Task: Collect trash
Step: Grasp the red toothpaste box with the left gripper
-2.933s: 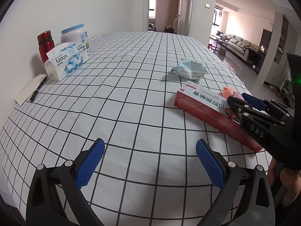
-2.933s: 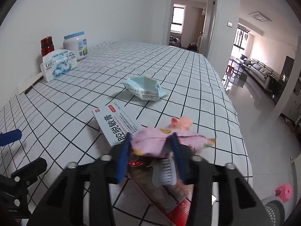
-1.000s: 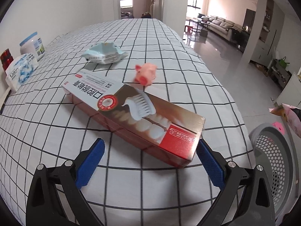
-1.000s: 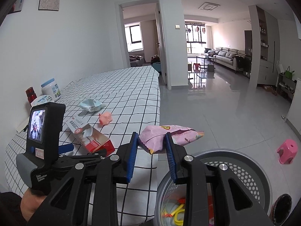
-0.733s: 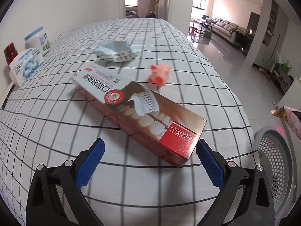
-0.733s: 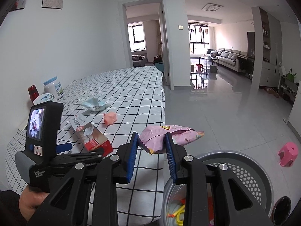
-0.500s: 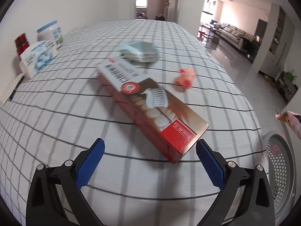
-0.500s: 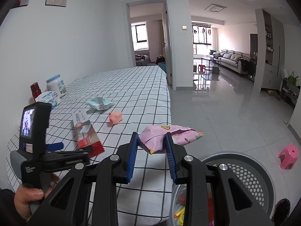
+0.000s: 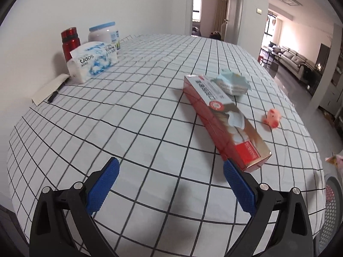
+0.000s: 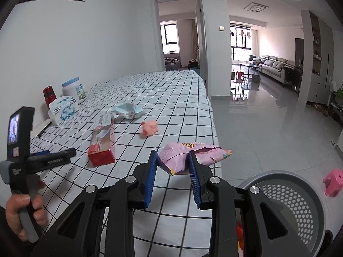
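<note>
My right gripper (image 10: 172, 160) is shut on a pink snack wrapper (image 10: 193, 153), held in the air past the table's near corner, up and left of a grey perforated bin (image 10: 295, 194) on the floor. My left gripper (image 9: 170, 172) is open and empty over the checked tablecloth (image 9: 128, 111); its right pad (image 9: 238, 184) sits just short of a red toothpaste box (image 9: 225, 120). A crumpled pale blue packet (image 9: 233, 83) lies by the box's far end, and a pink pig toy (image 9: 271, 118) to its right. A hand holds the left gripper (image 10: 51, 156) in the right wrist view.
Along the wall stand a red flask (image 9: 69, 42), a white jar with a blue lid (image 9: 105, 35), a tissue pack (image 9: 93, 61), and a knife on paper (image 9: 50, 88). A pink stool (image 10: 333, 181) stands on the tiled floor. The bin holds coloured items.
The left gripper has swung left over the table, so the toothpaste box now lies off its right pad instead of between the fingers. The right gripper has drifted slightly, wrapper still pinched.
</note>
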Demonstrator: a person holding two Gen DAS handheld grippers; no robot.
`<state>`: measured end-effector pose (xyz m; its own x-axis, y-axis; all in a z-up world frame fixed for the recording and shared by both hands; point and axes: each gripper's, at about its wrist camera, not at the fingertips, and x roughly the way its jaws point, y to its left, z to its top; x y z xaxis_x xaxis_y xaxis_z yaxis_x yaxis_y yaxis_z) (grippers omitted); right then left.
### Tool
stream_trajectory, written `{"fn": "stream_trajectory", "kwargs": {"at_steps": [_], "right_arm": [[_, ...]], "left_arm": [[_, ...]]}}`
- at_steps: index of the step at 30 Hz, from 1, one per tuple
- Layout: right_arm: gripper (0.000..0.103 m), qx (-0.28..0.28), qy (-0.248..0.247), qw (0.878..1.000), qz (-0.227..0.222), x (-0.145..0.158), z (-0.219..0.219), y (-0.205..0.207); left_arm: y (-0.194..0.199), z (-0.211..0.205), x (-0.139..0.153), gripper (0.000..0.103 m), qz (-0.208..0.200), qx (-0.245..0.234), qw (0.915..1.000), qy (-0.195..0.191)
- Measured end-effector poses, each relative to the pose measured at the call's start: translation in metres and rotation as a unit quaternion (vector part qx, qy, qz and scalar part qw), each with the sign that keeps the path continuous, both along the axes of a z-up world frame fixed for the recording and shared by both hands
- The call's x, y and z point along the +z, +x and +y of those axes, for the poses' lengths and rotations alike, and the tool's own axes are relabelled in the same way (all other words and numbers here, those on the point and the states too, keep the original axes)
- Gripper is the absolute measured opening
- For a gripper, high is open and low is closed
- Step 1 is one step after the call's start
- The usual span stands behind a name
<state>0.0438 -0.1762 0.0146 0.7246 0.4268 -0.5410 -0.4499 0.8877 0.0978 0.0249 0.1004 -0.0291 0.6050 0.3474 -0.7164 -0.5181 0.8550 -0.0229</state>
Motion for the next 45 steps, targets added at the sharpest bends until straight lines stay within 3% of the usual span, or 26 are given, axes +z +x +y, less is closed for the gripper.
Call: {"fn": "stream_trajectory", "kwargs": {"at_steps": [13, 18, 31, 35, 37, 39, 45], "right_arm": [[0.029, 0.005, 0.009, 1.000, 0.007, -0.004, -0.003, 0.001], [0.029, 0.004, 0.014, 1.000, 0.012, -0.007, -0.006, 0.004], [0.029, -0.004, 0.027, 0.999, 0.031, -0.018, -0.017, 0.019], [0.029, -0.005, 0.029, 0.999, 0.033, -0.020, -0.016, 0.021], [0.029, -0.005, 0.028, 0.999, 0.034, -0.020, -0.017, 0.021], [0.029, -0.006, 0.028, 0.999, 0.034, -0.020, -0.016, 0.021], [0.029, -0.008, 0.027, 0.999, 0.032, -0.017, -0.017, 0.019]], "left_arm": [[0.054, -0.033, 0.016, 0.096, -0.011, -0.043, 0.9990, -0.008], [0.084, -0.031, 0.004, 0.096, 0.011, -0.035, 0.9989, -0.028], [0.120, -0.010, -0.018, 0.094, 0.055, 0.008, 0.9980, -0.030], [0.125, -0.010, -0.024, 0.085, 0.066, 0.004, 0.9974, -0.029], [0.128, -0.012, -0.026, 0.076, 0.076, 0.003, 0.9969, -0.020], [0.130, -0.012, -0.030, 0.061, 0.085, -0.002, 0.9960, -0.026], [0.123, -0.012, -0.030, 0.054, 0.078, -0.017, 0.9962, -0.036]]}}
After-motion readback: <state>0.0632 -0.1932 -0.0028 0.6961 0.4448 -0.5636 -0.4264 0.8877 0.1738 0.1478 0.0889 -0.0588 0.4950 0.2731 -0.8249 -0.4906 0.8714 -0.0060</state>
